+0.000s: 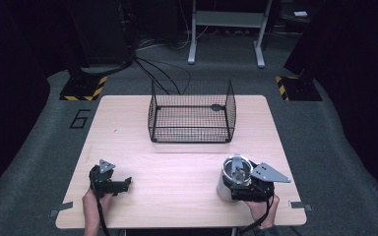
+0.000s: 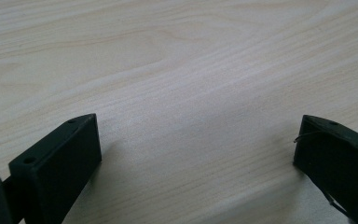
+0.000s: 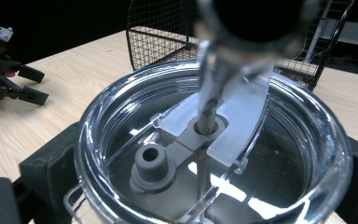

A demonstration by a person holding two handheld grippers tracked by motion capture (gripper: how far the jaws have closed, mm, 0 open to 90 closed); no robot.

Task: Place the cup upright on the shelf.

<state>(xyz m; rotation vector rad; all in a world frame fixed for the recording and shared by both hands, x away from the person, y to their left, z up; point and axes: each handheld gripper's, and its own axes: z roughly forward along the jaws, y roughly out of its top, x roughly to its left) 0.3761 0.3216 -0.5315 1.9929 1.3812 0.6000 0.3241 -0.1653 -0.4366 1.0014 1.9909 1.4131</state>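
A steel tumbler (image 1: pixel 230 181) with a clear plastic lid (image 3: pixel 214 140) stands at the table's front right. A straw (image 3: pixel 212 88) rises through the lid's grey seal, and its top is blurred close to the camera. My right gripper (image 1: pixel 236 191) is shut on the tumbler, with a black jaw pressed on each side just below the lid. My left gripper (image 1: pixel 127 183) rests at the front left, open, with bare wood between its jaws (image 2: pixel 196 149). The right gripper view shows that left gripper (image 3: pixel 28 86) far off at its left edge.
A black wire basket (image 1: pixel 192 133) with an open top stands at the middle of the table's far side, also behind the tumbler (image 3: pixel 161 39). The light wooden table (image 1: pixel 177 167) is bare between basket and grippers. Beyond it lie dark floor, cables and stand legs.
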